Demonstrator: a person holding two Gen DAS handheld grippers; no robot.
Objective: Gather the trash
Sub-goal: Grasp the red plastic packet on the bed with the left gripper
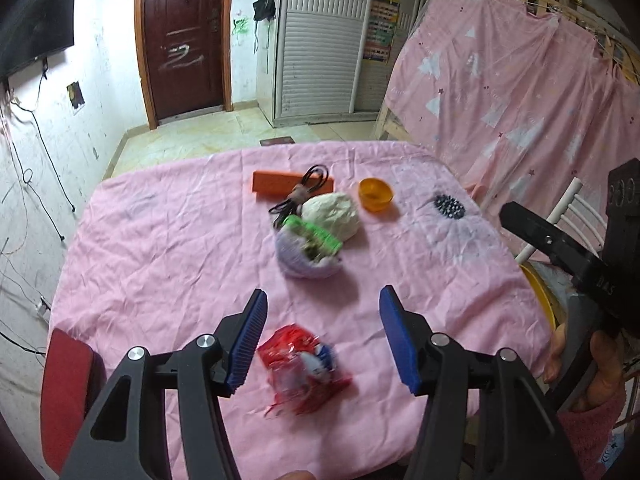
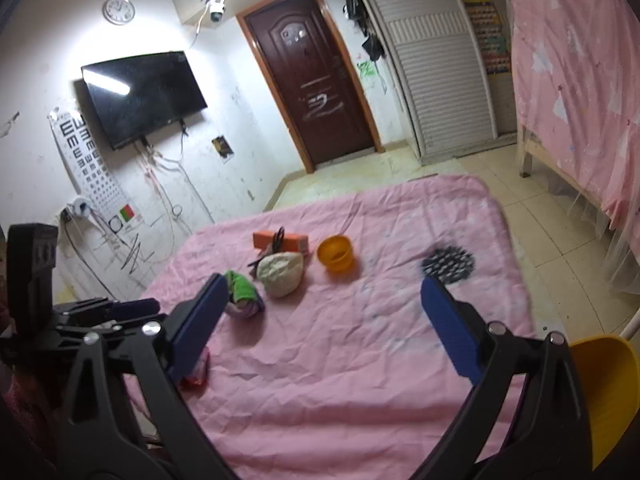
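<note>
Left wrist view: we see the left gripper [image 1: 323, 334] with jaws apart and nothing clamped; the red wrapper [image 1: 303, 364] lies on the pink tablecloth [image 1: 168, 248], between and just below the pads.
Only here: the right hand [image 1: 592, 364].
Right wrist view: our right gripper [image 2: 324, 320] is spread wide and empty; the wrapper peeks from behind its left finger.
Only here: television [image 2: 144, 96], yellow bin [image 2: 608, 392].
Containers: orange bowl [image 2: 336, 254] looks empty; we cannot see the bin's inside.
</note>
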